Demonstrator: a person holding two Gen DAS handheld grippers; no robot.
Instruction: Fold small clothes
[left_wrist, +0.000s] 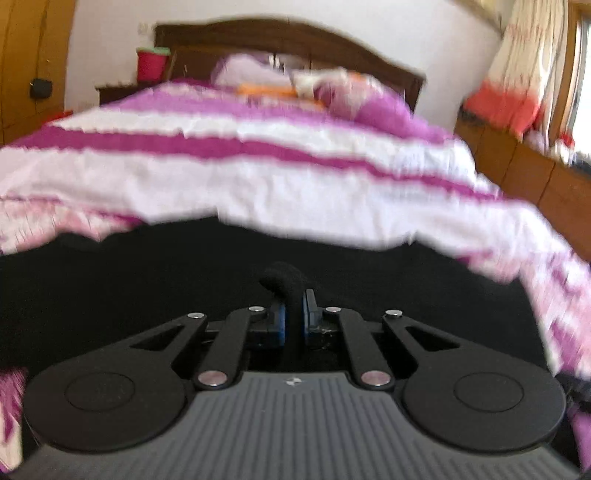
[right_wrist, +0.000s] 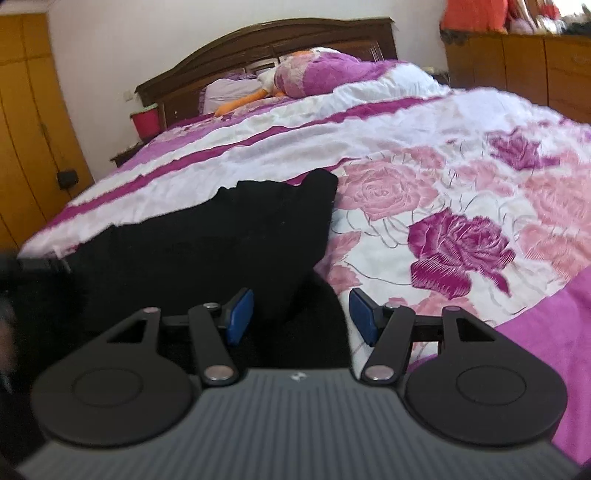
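A black garment (left_wrist: 147, 277) lies spread on the near end of the bed, seen in both wrist views. My left gripper (left_wrist: 291, 314) is shut on a raised fold of this black cloth (left_wrist: 284, 282), which pokes up between the blue pads (left_wrist: 279, 325). In the right wrist view the black garment (right_wrist: 221, 236) reaches from the left edge to a raised corner near the middle. My right gripper (right_wrist: 301, 314) hovers over its near right edge. It is open, its blue pads (right_wrist: 240, 314) wide apart and not pressing on the cloth below.
The bed has a white and purple quilt (right_wrist: 443, 184) with rose prints. Pillows (right_wrist: 325, 74) and an orange item lie by the dark wooden headboard (right_wrist: 258, 40). A red bucket (right_wrist: 146, 122) stands at the left, wooden cabinets (right_wrist: 517, 66) at the right, a yellow wardrobe (right_wrist: 26, 129) on the far left.
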